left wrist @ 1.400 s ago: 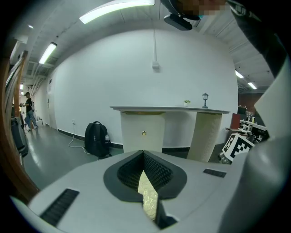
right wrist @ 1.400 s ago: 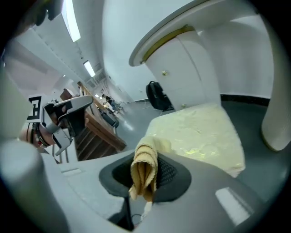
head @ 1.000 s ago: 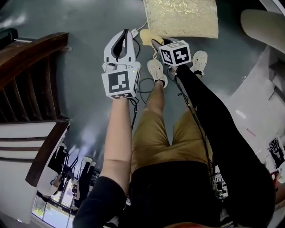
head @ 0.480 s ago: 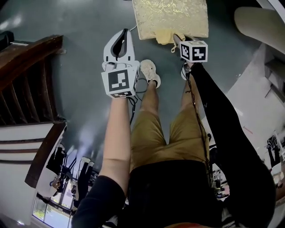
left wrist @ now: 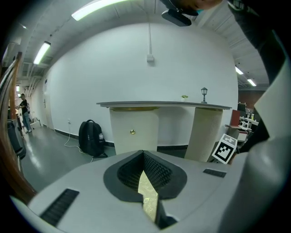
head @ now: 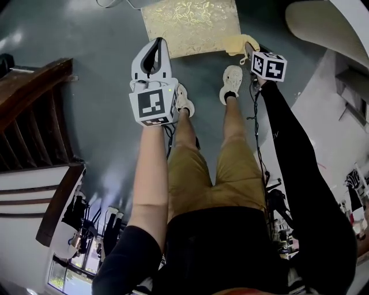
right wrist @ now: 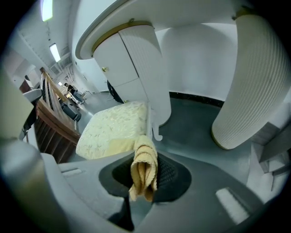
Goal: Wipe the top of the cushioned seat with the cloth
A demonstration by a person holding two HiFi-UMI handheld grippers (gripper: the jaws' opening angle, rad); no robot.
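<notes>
Open indoor hall of a lobby or showroom kind. It has a smooth grey floor (head: 109,86), plain white walls (left wrist: 136,68) and ceiling strip lights (left wrist: 97,9). A curved white counter (left wrist: 163,104) stands on ribbed pedestals (left wrist: 204,132). A dark wooden banister (head: 29,98) runs along one side, a backpack (left wrist: 91,138) sits by the wall, and a person (left wrist: 23,111) stands in a far corridor.

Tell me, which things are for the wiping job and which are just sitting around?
For the job:
- yellow cloth, pinched in the right gripper
- cushioned seat

Just sitting around:
- black backpack
- white counter
- wooden railing
- left gripper, shut and holding nothing
</notes>
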